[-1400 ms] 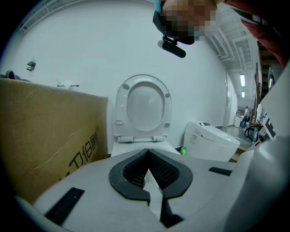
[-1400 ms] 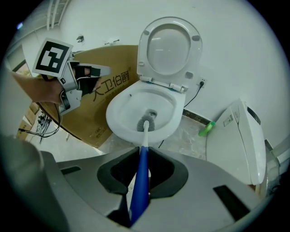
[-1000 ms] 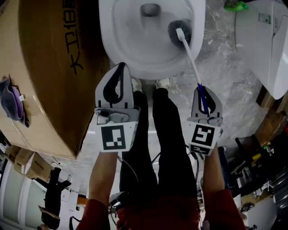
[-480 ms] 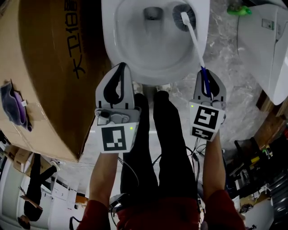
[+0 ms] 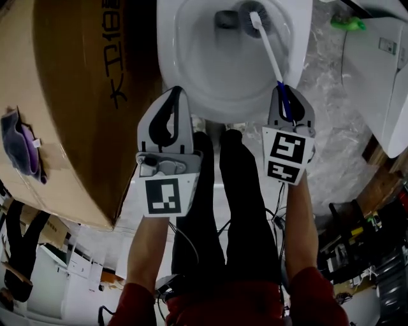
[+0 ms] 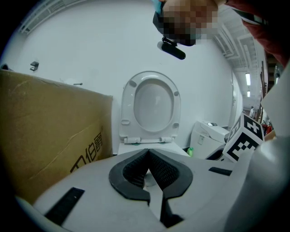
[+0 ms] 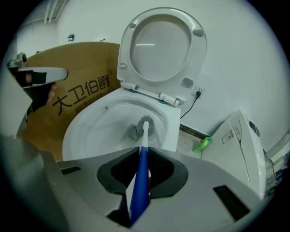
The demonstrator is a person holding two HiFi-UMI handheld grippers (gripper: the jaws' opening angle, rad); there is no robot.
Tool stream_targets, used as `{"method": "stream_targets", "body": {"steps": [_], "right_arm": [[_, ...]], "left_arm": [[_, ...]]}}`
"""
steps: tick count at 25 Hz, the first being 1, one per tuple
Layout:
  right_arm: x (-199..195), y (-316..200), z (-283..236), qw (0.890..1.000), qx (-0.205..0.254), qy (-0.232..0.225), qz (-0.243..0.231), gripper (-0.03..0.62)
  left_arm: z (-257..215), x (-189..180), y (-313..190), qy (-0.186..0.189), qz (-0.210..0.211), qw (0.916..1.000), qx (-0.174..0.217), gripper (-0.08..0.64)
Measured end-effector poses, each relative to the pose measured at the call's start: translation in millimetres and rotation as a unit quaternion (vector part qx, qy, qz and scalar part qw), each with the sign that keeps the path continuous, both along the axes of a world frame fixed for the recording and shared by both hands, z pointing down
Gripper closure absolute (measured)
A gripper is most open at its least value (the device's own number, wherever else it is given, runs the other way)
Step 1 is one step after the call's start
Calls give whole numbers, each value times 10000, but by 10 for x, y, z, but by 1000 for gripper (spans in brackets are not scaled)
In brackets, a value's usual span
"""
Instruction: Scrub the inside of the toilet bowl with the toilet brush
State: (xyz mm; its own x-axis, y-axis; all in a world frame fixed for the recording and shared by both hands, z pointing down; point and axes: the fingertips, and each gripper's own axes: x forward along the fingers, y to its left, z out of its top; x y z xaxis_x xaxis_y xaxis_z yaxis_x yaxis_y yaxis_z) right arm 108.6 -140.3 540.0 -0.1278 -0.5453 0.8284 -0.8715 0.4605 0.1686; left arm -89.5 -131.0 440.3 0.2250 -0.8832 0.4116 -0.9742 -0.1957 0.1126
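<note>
The white toilet bowl [image 5: 169, 57] fills the top of the head view, its lid [image 7: 163, 45] standing raised. The toilet brush has a dark bristle head [image 5: 250, 13] low at the back of the bowl, close to the drain [image 5: 224, 19]. Its white shaft runs down to a blue handle [image 7: 140, 181]. My right gripper [image 5: 285, 95] is shut on that handle at the bowl's near right rim. My left gripper [image 5: 169, 102] hovers at the bowl's near left rim, shut with nothing in it, its pads [image 6: 158, 170] meeting in a V.
A big cardboard box [image 5: 70, 95] stands tight against the toilet's left side. To the right sits another white toilet fixture [image 5: 382, 70], with a green object [image 5: 347, 24] on the floor between. The person's dark legs [image 5: 223, 210] stand just in front of the bowl.
The brush head has swept from the bowl's right wall back to the drain. My right gripper followed it forward. The left gripper has hardly moved.
</note>
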Motion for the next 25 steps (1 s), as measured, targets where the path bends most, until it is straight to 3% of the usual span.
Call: {"method": "stream_targets", "body": {"steps": [10, 25], "right_arm": [[-440, -65, 180, 9970, -274, -674, 262, 531], [-1026, 430, 95, 9905, -574, -1235, -201, 531]], "left_arm": [[40, -232, 98, -10, -156, 9999, -48, 548], [48, -340, 230, 82, -224, 9997, -13, 548]]}}
